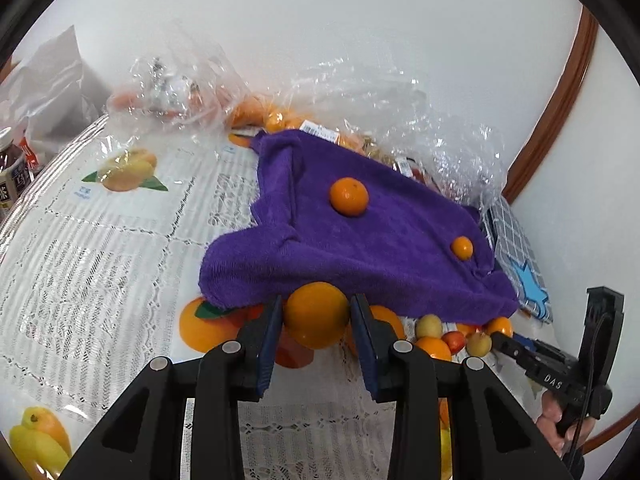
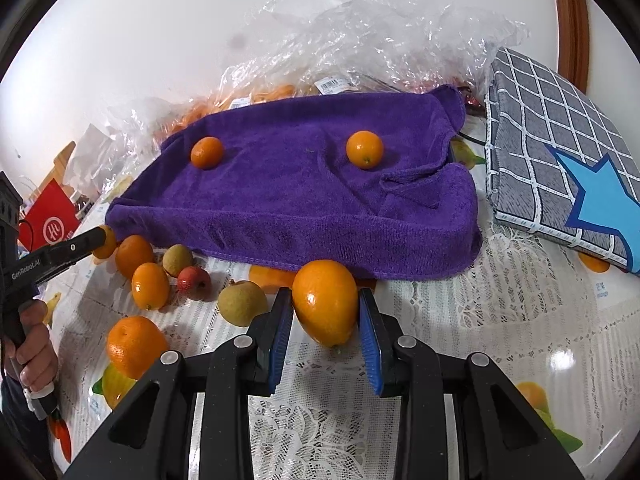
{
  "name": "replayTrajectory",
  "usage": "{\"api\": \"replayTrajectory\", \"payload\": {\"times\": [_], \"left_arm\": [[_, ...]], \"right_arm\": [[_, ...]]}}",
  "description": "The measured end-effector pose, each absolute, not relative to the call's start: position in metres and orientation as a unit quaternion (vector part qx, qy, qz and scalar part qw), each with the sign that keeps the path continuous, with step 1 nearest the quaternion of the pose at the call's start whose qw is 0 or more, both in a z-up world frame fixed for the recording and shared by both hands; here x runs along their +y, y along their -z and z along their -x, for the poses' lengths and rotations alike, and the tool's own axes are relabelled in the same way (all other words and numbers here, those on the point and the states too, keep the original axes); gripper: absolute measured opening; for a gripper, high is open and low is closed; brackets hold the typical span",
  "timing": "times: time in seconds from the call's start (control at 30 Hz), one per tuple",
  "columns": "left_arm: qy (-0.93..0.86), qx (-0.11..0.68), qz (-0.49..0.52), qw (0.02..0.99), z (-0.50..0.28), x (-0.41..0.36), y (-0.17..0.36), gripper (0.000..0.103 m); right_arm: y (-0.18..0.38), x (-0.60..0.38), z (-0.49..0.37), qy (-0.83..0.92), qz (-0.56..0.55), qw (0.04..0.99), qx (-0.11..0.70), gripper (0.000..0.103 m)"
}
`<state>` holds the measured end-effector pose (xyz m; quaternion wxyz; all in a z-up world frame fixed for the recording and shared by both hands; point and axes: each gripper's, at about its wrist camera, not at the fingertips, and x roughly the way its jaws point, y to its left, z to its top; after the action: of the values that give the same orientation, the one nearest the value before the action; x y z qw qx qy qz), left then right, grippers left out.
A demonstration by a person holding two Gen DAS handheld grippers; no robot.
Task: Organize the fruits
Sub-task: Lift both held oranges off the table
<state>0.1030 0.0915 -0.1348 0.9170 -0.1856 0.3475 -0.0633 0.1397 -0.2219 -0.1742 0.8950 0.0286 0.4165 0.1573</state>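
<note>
My left gripper [image 1: 316, 305] is shut on a round orange fruit [image 1: 316, 320] just in front of the purple towel [image 1: 360, 240]. My right gripper [image 2: 325, 297] is shut on an oval orange fruit [image 2: 325, 304] at the towel's near edge [image 2: 300, 200]. Two small oranges lie on the towel [image 2: 207, 153] [image 2: 364, 149]. Between the grippers, loose fruit [image 2: 149, 285] lies on the table: several orange ones, yellowish ones [image 2: 242, 303] and a small red one [image 2: 193, 282]. In the right wrist view the left gripper [image 2: 100, 241] enters from the left with a hand on its handle.
Crumpled clear plastic bags [image 2: 360, 36] holding more fruit lie behind the towel against the white wall. A grey checked pad with a blue star [image 2: 560, 160] sits to the right. A dark bottle [image 1: 10, 168] stands far left. A lace tablecloth [image 1: 100, 260] printed with fruit pictures covers the table.
</note>
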Motion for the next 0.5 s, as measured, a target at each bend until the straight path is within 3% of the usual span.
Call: {"api": "replayTrajectory", "payload": {"times": [0.5], "left_arm": [[0.067, 0.327, 0.163, 0.929, -0.0980, 0.0861, 0.1247, 0.033]], "right_arm": [[0.1665, -0.2214, -0.1300, -0.178, -0.033, 0.902, 0.392, 0.033]]}}
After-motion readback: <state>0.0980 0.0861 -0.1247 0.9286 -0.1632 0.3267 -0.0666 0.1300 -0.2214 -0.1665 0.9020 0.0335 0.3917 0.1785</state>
